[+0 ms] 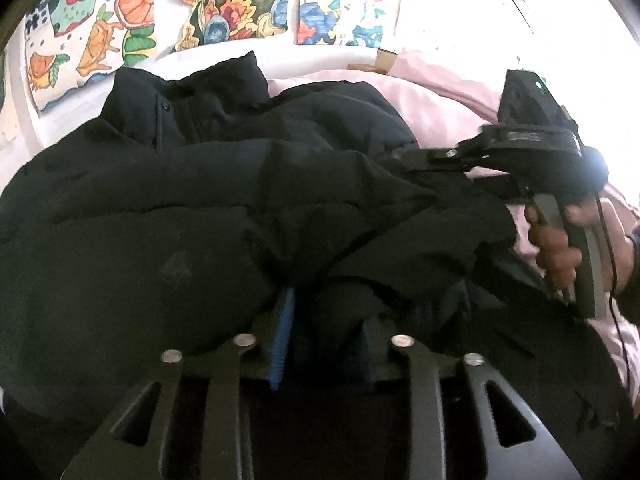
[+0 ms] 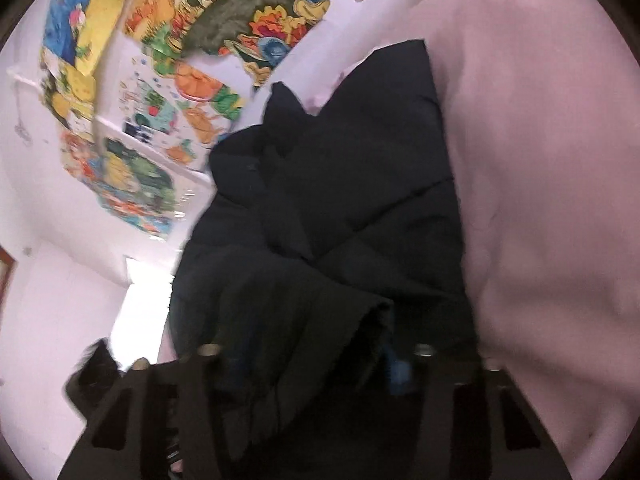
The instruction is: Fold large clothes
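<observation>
A large black puffer jacket lies on a pink bedsheet, collar toward the wall. My left gripper is at its near edge with black fabric bunched between the blue-padded fingers. My right gripper comes in from the right, held by a hand, its fingers pinching a fold of the jacket. In the right wrist view the jacket fills the middle and a fold of it sits between that gripper's fingers, blurred.
Colourful drawings hang on the white wall behind the bed. A cardboard box sits at the far edge. Pink sheet spreads to the right of the jacket. A thin cable hangs from the right gripper's handle.
</observation>
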`<state>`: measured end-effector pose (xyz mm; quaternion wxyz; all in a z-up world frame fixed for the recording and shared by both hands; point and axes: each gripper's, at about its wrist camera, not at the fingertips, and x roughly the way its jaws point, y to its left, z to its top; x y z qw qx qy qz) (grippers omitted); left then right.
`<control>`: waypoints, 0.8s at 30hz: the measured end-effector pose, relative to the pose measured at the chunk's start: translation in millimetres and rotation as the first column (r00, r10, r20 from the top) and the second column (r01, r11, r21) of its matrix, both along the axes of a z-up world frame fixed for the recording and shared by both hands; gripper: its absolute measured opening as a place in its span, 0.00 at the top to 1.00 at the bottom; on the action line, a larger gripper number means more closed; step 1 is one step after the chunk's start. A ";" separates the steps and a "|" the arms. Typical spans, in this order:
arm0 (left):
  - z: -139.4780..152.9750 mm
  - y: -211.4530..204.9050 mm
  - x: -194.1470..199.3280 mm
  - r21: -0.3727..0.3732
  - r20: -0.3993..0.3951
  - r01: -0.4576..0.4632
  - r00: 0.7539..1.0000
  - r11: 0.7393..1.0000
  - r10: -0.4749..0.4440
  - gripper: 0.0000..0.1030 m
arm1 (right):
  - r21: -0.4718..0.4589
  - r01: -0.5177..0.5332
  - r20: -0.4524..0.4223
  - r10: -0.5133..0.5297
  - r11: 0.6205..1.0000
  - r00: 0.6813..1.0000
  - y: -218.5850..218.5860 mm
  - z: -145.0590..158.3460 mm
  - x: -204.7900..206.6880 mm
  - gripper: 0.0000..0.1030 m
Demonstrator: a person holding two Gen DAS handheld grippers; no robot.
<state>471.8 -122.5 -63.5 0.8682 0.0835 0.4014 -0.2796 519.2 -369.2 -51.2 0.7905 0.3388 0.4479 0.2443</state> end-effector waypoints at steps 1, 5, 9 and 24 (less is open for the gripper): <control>0.4 1.3 -1.8 -0.009 -0.001 0.008 1.000 1.000 -0.008 0.57 | -0.018 -0.003 0.004 0.003 1.000 1.000 0.9 1.1 -0.1 0.84; 8.4 9.0 -11.5 -0.065 -0.002 0.046 0.999 0.997 -0.047 0.16 | -0.101 -0.003 0.066 0.010 0.995 0.998 6.1 19.7 -1.4 0.91; 23.8 28.2 -20.7 -0.134 0.033 0.027 0.999 0.991 -0.023 0.09 | -0.204 0.033 0.184 0.005 0.979 0.983 11.7 51.9 0.5 0.91; 8.0 102.8 50.9 0.056 0.107 -0.466 0.882 0.883 0.459 0.06 | -0.751 0.085 0.260 0.175 0.654 0.950 80.6 6.2 21.9 0.89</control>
